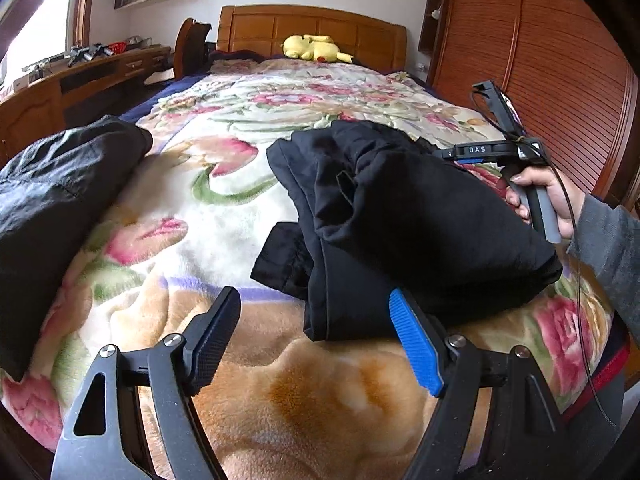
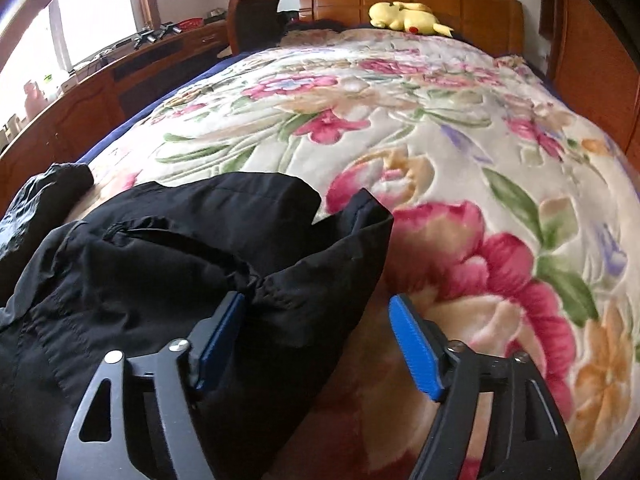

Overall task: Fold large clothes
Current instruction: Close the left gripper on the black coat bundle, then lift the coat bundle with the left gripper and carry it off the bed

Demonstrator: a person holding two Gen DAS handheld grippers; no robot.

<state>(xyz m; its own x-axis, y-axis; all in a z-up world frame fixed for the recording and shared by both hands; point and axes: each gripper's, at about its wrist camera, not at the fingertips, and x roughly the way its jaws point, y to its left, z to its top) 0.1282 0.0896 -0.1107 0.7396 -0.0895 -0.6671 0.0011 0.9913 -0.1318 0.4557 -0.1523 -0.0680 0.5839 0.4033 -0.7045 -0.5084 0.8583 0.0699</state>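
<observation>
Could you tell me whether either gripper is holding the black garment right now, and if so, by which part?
Nothing is held. The left gripper and right gripper both stand open; the black garment lies loose on the blanket.

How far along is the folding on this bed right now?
Possibly done: a dark shiny garment lies bundled at the blanket's left edge. In hand: nothing; the left gripper and right gripper are both open beside the rumpled black fabric jacket. Left: flattening and folding it on the floral blanket.
</observation>
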